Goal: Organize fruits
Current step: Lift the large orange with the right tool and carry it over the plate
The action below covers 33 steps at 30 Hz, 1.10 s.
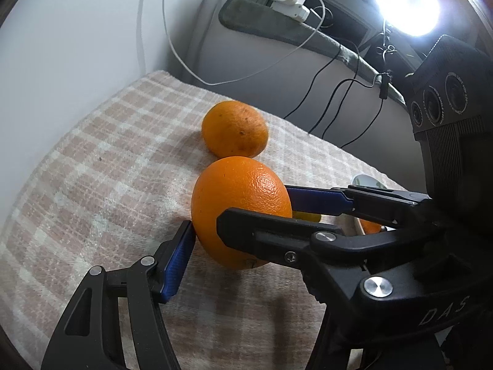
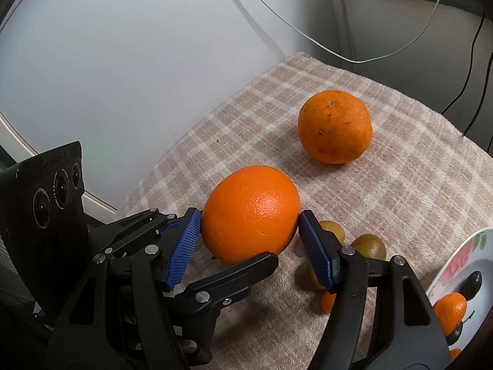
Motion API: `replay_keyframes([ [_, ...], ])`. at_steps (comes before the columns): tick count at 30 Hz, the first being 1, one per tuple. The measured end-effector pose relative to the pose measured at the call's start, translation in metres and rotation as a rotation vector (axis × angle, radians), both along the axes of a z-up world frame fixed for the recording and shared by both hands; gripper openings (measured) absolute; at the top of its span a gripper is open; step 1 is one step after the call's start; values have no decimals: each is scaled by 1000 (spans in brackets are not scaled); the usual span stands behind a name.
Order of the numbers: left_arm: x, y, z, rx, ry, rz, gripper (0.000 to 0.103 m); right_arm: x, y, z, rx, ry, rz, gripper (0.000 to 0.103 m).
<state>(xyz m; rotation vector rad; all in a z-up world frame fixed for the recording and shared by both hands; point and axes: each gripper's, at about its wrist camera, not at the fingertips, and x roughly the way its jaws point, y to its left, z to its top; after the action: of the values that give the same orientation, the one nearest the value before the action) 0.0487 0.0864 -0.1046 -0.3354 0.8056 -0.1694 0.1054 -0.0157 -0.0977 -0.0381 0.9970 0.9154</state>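
Note:
A large smooth orange (image 1: 240, 209) sits on the checked cloth (image 1: 92, 166). Both grippers surround it. In the left wrist view my left gripper's blue pad (image 1: 178, 259) touches its left side, while the right gripper's fingers (image 1: 320, 200) cross in from the right. In the right wrist view my right gripper (image 2: 249, 240) has its blue pads against both sides of the same orange (image 2: 251, 214); the left gripper's fingers (image 2: 234, 277) reach under it. A second, speckled orange (image 1: 234, 129) lies behind it and also shows in the right wrist view (image 2: 335, 127).
Small green-brown fruits (image 2: 369, 246) and a small orange fruit (image 2: 327, 302) lie behind the right finger. A flowered plate (image 2: 462, 265) at the right edge holds small fruits. Cables (image 1: 339, 92) and a bright lamp (image 1: 406, 0) stand beyond the cloth's far edge. A white wall (image 2: 123, 61) lies left.

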Motion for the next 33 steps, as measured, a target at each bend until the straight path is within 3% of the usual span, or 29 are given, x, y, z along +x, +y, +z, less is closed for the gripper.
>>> replay_keyframes([
  [33, -19, -82, 33, 44, -93, -162, 63, -40, -94, 36, 80, -67, -165, 69],
])
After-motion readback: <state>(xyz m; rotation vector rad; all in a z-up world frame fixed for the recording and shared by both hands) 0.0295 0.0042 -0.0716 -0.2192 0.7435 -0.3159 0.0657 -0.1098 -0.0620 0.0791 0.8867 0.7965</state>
